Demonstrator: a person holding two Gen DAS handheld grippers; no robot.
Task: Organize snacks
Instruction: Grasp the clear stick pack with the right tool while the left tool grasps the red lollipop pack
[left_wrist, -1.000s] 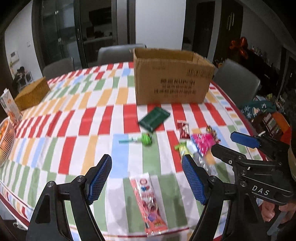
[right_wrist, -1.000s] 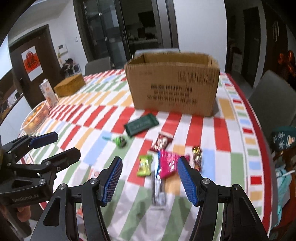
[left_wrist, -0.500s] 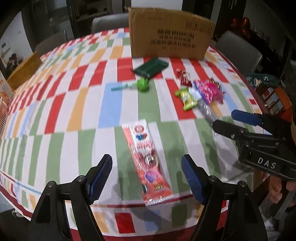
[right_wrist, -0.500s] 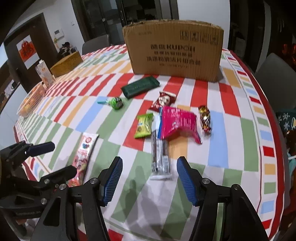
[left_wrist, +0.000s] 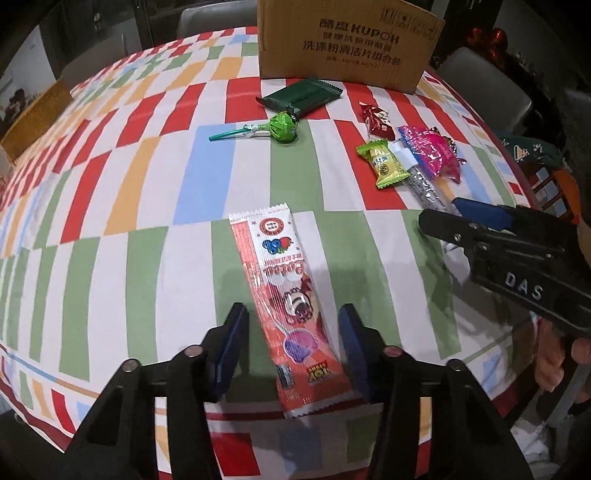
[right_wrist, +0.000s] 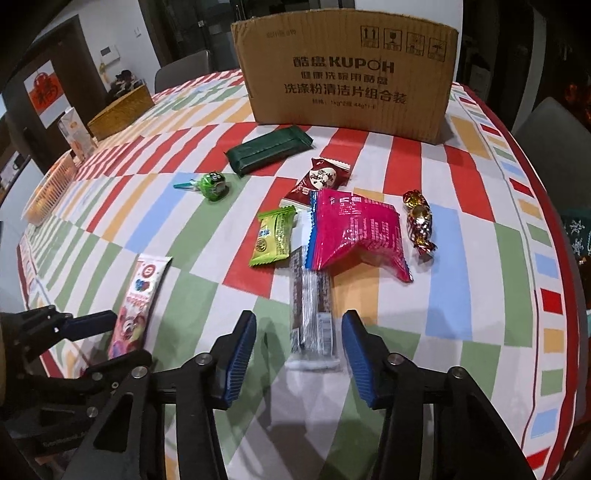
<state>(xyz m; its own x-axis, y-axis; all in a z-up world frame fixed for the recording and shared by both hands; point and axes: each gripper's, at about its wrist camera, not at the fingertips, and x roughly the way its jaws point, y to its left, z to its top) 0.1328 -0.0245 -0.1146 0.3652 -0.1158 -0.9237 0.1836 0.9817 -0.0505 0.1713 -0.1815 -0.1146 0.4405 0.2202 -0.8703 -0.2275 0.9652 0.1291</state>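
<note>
My left gripper (left_wrist: 293, 345) is open, its jaws on either side of the near end of a long red lollipop packet (left_wrist: 284, 295) by the table's front edge. My right gripper (right_wrist: 299, 350) is open around the near end of a brown-and-clear snack bar (right_wrist: 312, 306). Beyond it lie a pink packet (right_wrist: 356, 230), a lime-green sweet (right_wrist: 273, 236), a red sweet (right_wrist: 319, 177), a gold-foil candy (right_wrist: 419, 221), a green lollipop (right_wrist: 214, 186) and a dark green packet (right_wrist: 267, 153). An open cardboard box (right_wrist: 347, 75) stands at the back.
The round table carries a striped cloth (left_wrist: 122, 206). A woven basket (right_wrist: 120, 114), a carton (right_wrist: 75, 134) and a wire fruit basket (right_wrist: 48, 192) stand at the far left. Grey chairs (right_wrist: 554, 136) ring the table. The right gripper's body (left_wrist: 517, 269) shows in the left wrist view.
Both grippers have come down and forward to the table. The left jaws now straddle the red lollipop packet, the right jaws the brown snack bar. Both jaws have narrowed somewhat.
</note>
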